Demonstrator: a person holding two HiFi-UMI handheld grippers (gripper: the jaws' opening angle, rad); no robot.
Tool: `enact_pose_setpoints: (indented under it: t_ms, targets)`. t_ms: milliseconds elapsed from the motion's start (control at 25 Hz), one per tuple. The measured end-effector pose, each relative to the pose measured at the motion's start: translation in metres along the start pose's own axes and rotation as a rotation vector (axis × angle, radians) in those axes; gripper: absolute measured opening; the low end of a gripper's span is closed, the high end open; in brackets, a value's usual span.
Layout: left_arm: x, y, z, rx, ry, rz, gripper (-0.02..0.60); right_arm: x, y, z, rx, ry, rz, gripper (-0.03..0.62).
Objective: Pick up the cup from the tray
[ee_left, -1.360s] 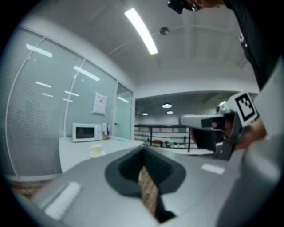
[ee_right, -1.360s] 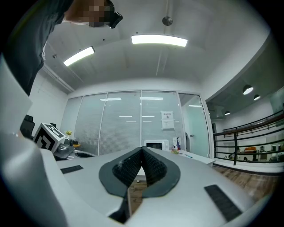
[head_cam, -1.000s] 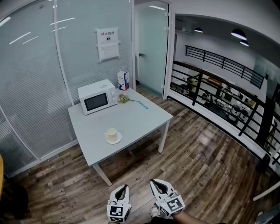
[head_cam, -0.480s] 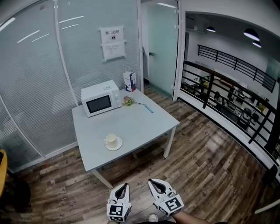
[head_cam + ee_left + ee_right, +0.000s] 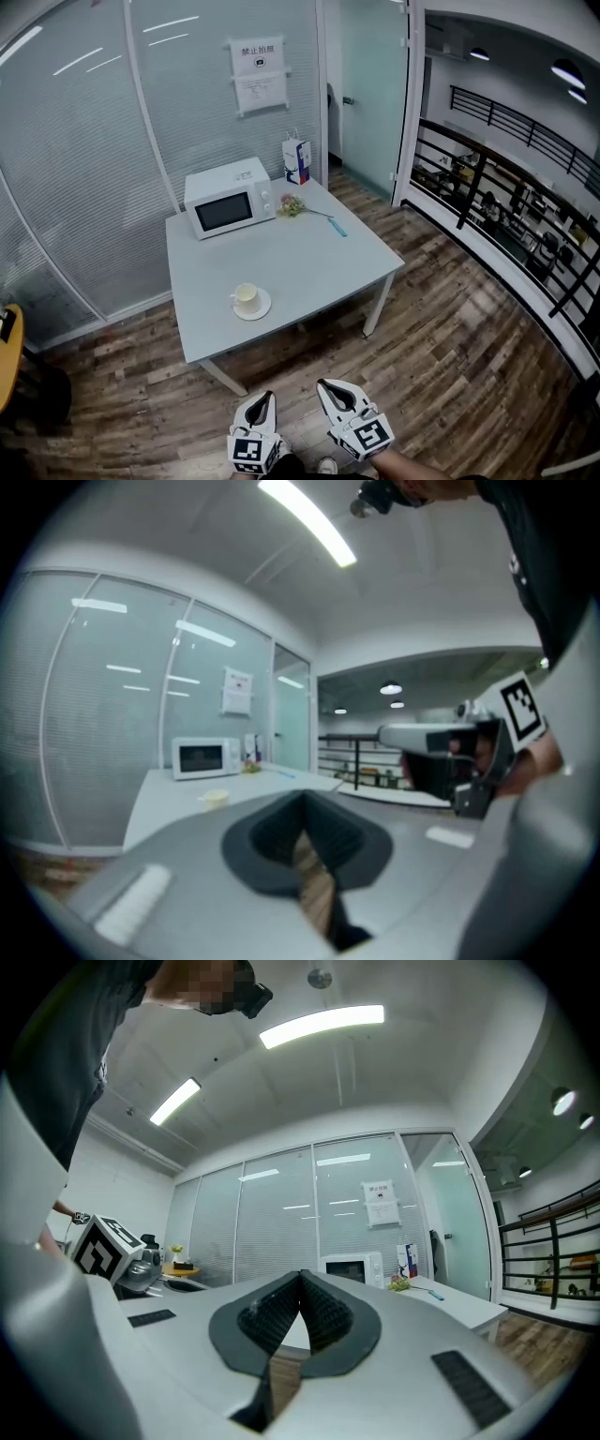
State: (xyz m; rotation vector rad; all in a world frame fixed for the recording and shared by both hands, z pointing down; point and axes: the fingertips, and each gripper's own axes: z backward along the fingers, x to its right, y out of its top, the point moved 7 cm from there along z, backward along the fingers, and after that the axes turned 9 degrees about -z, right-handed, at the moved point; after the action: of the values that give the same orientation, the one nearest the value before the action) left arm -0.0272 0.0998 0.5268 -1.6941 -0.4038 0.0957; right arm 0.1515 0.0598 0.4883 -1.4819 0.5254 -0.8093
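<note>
Left gripper (image 5: 266, 401) and right gripper (image 5: 329, 389): fingers pressed together, empty. Approach the cup (image 5: 247, 296); spread fingers before straddling it.

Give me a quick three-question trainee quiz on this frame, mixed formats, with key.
1. True or false: the cup stands on a saucer on the table, with neither gripper touching it.
2. What stands beside the microwave at the table's far edge? A) carton B) kettle C) laptop
3. Fill in: the left gripper and right gripper, both short of the table, have their jaws ____.
Key: 1 true; 2 A; 3 shut.
</note>
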Motion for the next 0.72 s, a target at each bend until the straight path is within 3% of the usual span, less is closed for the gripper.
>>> enact_pose_setpoints:
  t_ms: [400,720]
  targets:
    - [-0.074,0.000,-0.061,0.023,0.029,0.023,0.005,0.025,0.011,-0.096,0.002,0.028,0.049,0.005]
    - [-0.135,0.002,-0.101,0.041,0.003,0.017,0.005,0.031,0.012,-0.172,0.006,0.022,0.046,0.005]
